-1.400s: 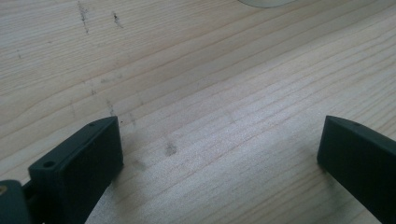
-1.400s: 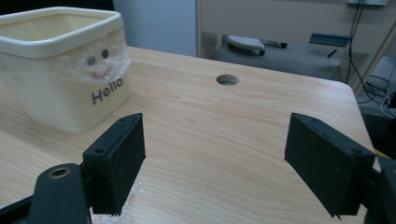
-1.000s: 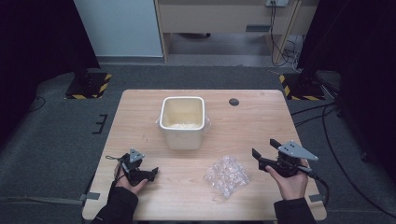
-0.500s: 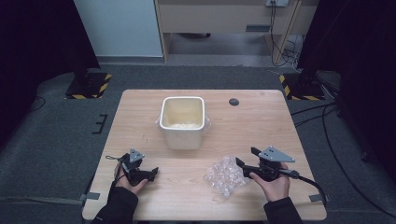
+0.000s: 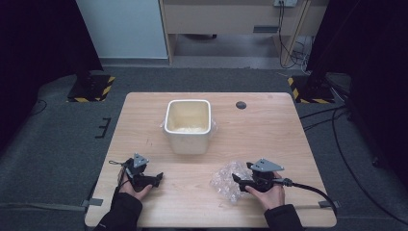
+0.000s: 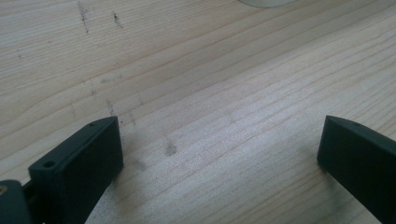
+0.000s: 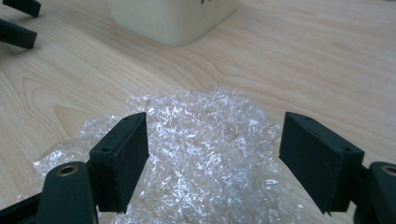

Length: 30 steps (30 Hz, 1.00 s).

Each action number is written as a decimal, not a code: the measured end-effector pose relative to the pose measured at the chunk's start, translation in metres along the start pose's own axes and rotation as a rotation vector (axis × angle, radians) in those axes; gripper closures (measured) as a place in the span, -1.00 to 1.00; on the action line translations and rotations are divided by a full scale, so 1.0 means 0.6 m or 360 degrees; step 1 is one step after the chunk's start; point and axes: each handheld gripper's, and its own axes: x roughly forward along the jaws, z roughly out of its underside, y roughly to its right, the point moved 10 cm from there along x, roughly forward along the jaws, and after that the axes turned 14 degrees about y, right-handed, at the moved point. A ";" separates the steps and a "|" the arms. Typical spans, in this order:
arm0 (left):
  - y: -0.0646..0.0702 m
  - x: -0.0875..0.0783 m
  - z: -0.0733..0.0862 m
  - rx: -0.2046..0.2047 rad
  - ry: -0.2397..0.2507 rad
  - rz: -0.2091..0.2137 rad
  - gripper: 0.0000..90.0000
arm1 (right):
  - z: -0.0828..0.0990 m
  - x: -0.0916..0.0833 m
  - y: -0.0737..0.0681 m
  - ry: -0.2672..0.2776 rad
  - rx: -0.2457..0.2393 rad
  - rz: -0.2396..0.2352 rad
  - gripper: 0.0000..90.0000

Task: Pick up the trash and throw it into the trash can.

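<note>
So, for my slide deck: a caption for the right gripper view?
Open right gripper straddling crumpled clear bubble wrap before a cream plastic bin.

One tub (image 5: 187, 126), one plastic wad (image 5: 228, 181)

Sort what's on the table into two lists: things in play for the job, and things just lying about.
In play:
- crumpled clear plastic wrap, between the open jaws of the right hand-held gripper
- white bin, probably where it goes

Lying about:
- left hand-held gripper, open over bare table
- small dark disc near the far edge
</note>
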 end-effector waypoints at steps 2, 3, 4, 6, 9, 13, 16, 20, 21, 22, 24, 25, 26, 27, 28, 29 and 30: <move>0.000 0.000 0.000 0.0000 0.0000 0.0000 -1.00 | 0.009 0.003 -0.003 -0.0030 -0.0005 -0.0010 -0.48; 0.000 0.000 0.000 0.0000 0.0000 0.0000 -1.00 | 0.012 0.005 -0.004 -0.0043 -0.0011 -0.0012 -0.49; 0.000 0.000 0.000 0.0000 0.0000 0.0000 -1.00 | 0.017 0.006 -0.006 -0.0058 -0.0010 -0.0016 -0.49; 0.000 0.000 0.000 0.0001 0.0000 0.0000 -1.00 | 0.025 0.009 -0.010 -0.0085 -0.0009 -0.0026 -0.51; 0.000 0.000 0.000 0.0000 0.0000 0.0000 -1.00 | 0.035 0.012 -0.010 -0.0125 -0.0037 -0.0030 -0.52; 0.000 0.000 0.000 0.0000 0.0000 0.0000 -1.00 | 0.044 0.014 -0.011 -0.0171 -0.0064 -0.0041 -0.49; 0.000 0.000 0.000 0.0000 0.0000 0.0000 -1.00 | 0.054 0.013 -0.011 -0.0220 -0.0119 -0.0048 -0.43; 0.000 0.000 0.000 0.0000 0.0000 0.0000 -1.00 | 0.056 0.013 -0.012 -0.0234 -0.0147 -0.0040 -0.39; 0.000 0.000 0.000 0.0000 0.0000 0.0000 -1.00 | 0.055 0.013 -0.011 -0.0234 -0.0146 -0.0036 -0.38; 0.000 0.000 0.000 0.0001 0.0000 0.0000 -1.00 | 0.055 0.013 -0.011 -0.0230 -0.0140 -0.0030 -0.33; 0.000 0.000 0.000 0.0000 0.0000 -0.0001 -1.00 | 0.054 0.012 -0.009 -0.0228 -0.0136 -0.0021 -0.20; 0.000 0.000 0.000 0.0000 0.0000 -0.0001 -1.00 | 0.053 0.012 -0.008 -0.0230 -0.0134 -0.0017 -0.13; 0.000 0.000 0.000 0.0000 0.0000 0.0000 -1.00 | 0.052 0.012 -0.006 -0.0227 -0.0131 -0.0010 -0.04; 0.000 0.000 0.000 0.0001 0.0000 -0.0001 -1.00 | 0.051 0.011 -0.006 -0.0229 -0.0128 -0.0009 0.03; 0.000 0.000 0.000 0.0001 0.0000 -0.0001 -1.00 | 0.050 0.012 -0.004 -0.0224 -0.0127 -0.0002 0.15; 0.000 0.000 0.000 0.0001 0.0000 -0.0002 -1.00 | 0.050 0.012 -0.004 -0.0224 -0.0124 -0.0002 0.23; 0.000 0.000 0.000 0.0001 0.0000 -0.0001 -1.00 | 0.049 0.013 -0.002 -0.0225 -0.0123 0.0000 0.35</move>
